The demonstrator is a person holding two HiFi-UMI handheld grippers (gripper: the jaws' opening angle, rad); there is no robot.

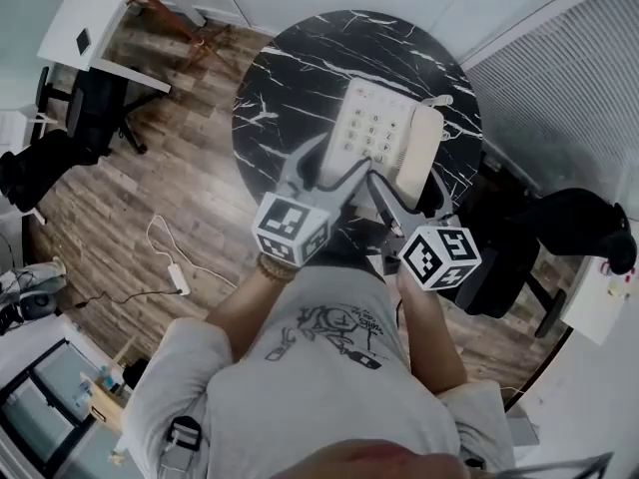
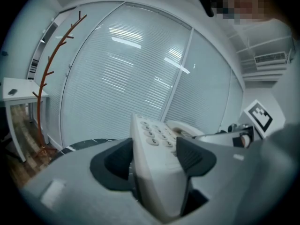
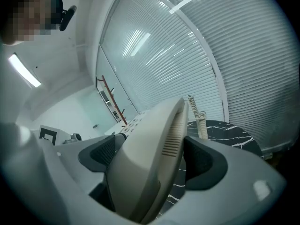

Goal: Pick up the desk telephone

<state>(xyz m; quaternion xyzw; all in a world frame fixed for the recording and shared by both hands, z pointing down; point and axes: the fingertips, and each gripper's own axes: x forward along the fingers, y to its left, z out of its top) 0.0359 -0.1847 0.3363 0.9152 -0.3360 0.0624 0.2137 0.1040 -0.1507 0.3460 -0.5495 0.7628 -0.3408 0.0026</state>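
Observation:
A cream desk telephone (image 1: 371, 128) with a keypad is over the round black marble table (image 1: 290, 78), its handset (image 1: 420, 153) along its right side. My left gripper (image 1: 334, 173) is shut on the phone's near left edge; in the left gripper view the phone body (image 2: 157, 158) fills the gap between the dark pads. My right gripper (image 1: 404, 200) is shut on the near end of the handset side; in the right gripper view the handset (image 3: 154, 158) sits between the pads, with the coiled cord (image 3: 199, 118) behind it. The phone appears tilted and raised in both gripper views.
A black office chair (image 1: 559, 228) stands close to the table's right. A white desk (image 1: 95, 18) with another black chair (image 1: 95, 108) is at the upper left. A white power strip and cable (image 1: 178, 277) lie on the wooden floor. A red coat stand (image 2: 47, 78) is by the blinds.

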